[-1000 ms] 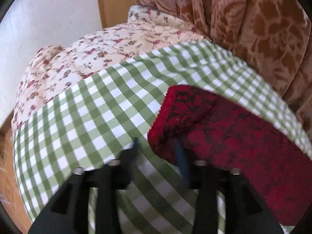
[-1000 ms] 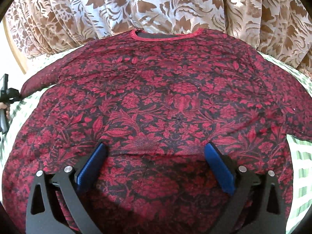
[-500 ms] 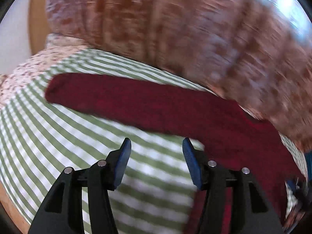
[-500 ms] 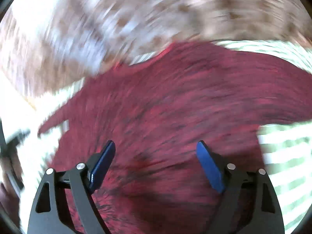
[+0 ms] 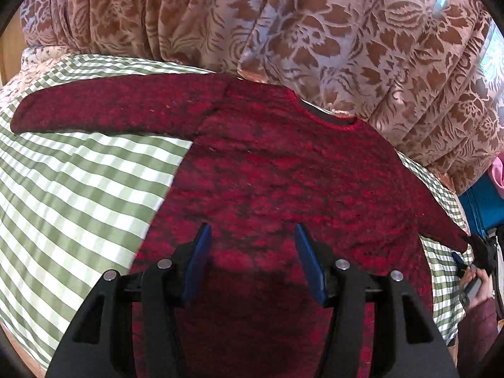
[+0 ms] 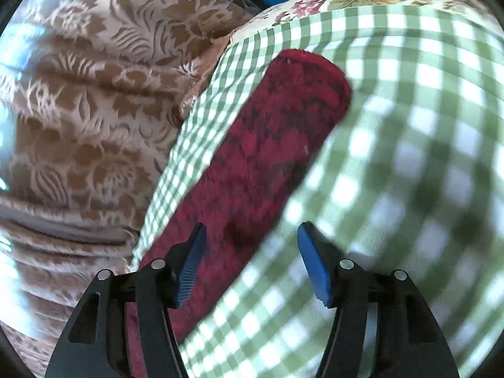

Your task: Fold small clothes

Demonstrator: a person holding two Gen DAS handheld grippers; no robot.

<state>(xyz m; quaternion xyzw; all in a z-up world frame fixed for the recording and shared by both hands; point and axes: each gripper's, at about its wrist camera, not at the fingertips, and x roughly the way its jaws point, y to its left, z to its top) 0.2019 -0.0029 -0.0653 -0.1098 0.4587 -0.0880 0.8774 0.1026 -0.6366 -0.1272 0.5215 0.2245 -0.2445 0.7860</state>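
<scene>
Hovering half-open claws [image 5: 250, 260] [image 6: 250, 261] above red sweater [image 5: 283, 173], empty.

the sweater [image 5: 283, 170] lies flat on the checked cloth [image 5: 78, 189] — sleeves out to either side. behind it hangs the curtain [image 5: 315, 31]; the right gripper [image 6: 250, 261] hovers over one sleeve [image 6: 267, 145].

No readable text, label, brand, number or sign appears in either view
</scene>
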